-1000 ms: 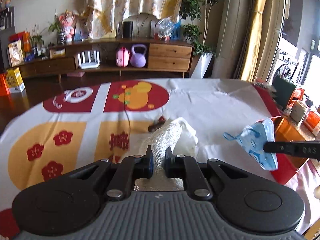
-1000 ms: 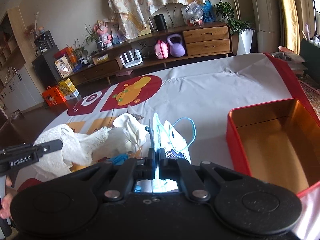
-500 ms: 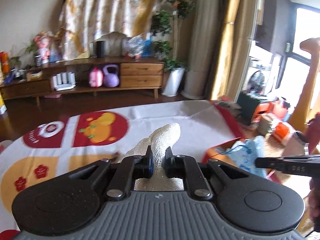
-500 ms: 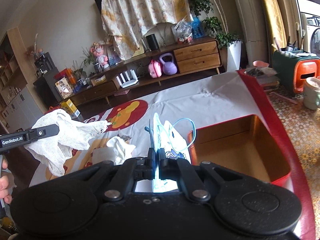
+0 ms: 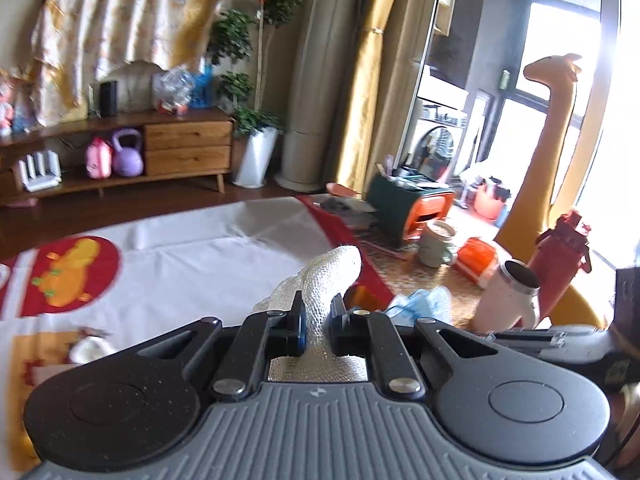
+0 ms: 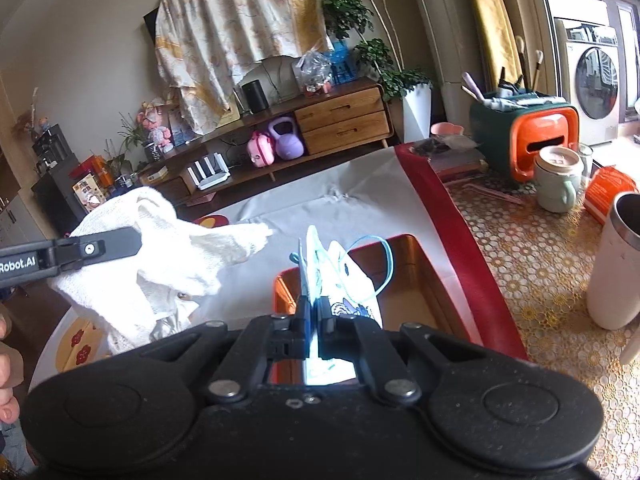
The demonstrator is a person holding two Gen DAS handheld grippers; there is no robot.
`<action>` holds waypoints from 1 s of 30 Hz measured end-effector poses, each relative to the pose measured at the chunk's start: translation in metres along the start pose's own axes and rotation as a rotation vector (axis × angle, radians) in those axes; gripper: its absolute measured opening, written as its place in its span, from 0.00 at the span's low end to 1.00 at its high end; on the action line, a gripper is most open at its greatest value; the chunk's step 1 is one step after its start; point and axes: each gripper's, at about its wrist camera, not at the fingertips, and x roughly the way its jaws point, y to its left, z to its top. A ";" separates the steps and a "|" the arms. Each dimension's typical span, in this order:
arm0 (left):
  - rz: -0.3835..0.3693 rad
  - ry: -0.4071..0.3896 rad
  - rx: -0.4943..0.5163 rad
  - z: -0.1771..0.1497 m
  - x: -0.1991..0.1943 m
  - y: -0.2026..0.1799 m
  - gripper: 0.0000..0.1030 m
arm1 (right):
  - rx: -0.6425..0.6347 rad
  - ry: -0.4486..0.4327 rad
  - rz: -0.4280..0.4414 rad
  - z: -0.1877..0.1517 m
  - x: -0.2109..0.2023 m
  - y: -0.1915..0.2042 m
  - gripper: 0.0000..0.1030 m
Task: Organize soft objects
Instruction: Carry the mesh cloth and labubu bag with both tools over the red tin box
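Transit toward red box [image 6: 404,276]: both tongs have risen off the worktop [image 6: 360,184]. Left tongs [image 5: 318,320] clamp white mesh cloth [image 5: 332,276]; right tongs [image 6: 312,316], clamping blue face mask [image 6: 340,280], now hover above the box at 12 o'clock, ready for release.

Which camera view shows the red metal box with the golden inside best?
The right wrist view: the red metal box with the golden inside shows its open interior and walls beyond the held face mask. The left wrist view shows only a small red corner.
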 end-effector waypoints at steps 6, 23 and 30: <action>-0.058 0.039 -0.047 0.003 0.046 -0.025 0.10 | 0.026 0.009 -0.020 -0.003 0.009 -0.028 0.03; -0.056 0.200 -0.046 -0.022 0.168 -0.048 0.10 | 0.041 0.113 -0.061 -0.013 0.072 -0.072 0.03; -0.037 0.236 -0.027 -0.031 0.196 -0.042 0.10 | -0.007 0.150 -0.073 -0.019 0.086 -0.069 0.03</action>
